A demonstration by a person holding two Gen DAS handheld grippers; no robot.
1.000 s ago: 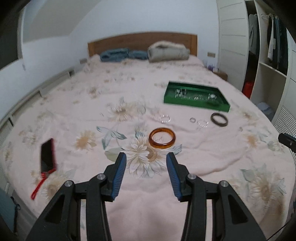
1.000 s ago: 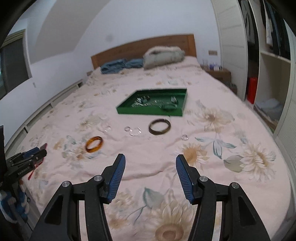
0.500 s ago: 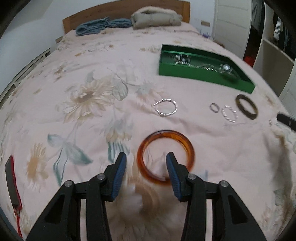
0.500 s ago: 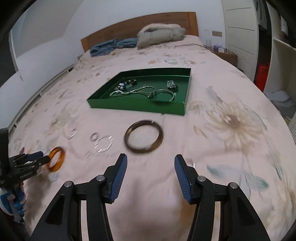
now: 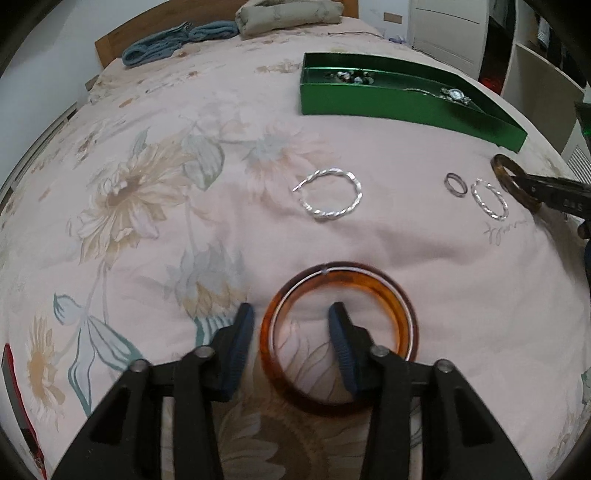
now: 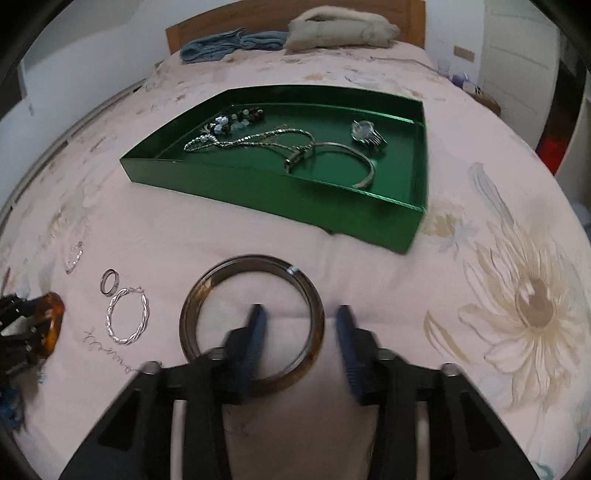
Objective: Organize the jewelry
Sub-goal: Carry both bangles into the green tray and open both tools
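An amber bangle (image 5: pixel 400 317) lies on the flowered bedspread. My left gripper (image 5: pixel 291 314) is open and low over it, its fingers either side of the bangle's left rim. A dark brown bangle (image 6: pixel 316 306) lies before the green tray (image 6: pixel 273 188). My right gripper (image 6: pixel 300 315) is open, its fingers either side of that bangle's right rim. The tray holds necklaces, a bracelet and a watch (image 6: pixel 365 133). Two twisted silver hoops (image 5: pixel 330 199) (image 6: pixel 127 317) and a small ring (image 6: pixel 109 281) lie on the bed between the bangles.
Folded blue clothes (image 6: pixel 229 44) and a beige bundle (image 6: pixel 340 29) lie by the wooden headboard. A red and black object (image 5: pixel 16 402) lies at the bed's left edge. A wardrobe with shelves (image 5: pixel 535 55) stands to the right of the bed.
Both grippers have moved forward and down toward the bed. The left now straddles the amber bangle's rim, the right straddles the dark bangle's rim. Both stay open.
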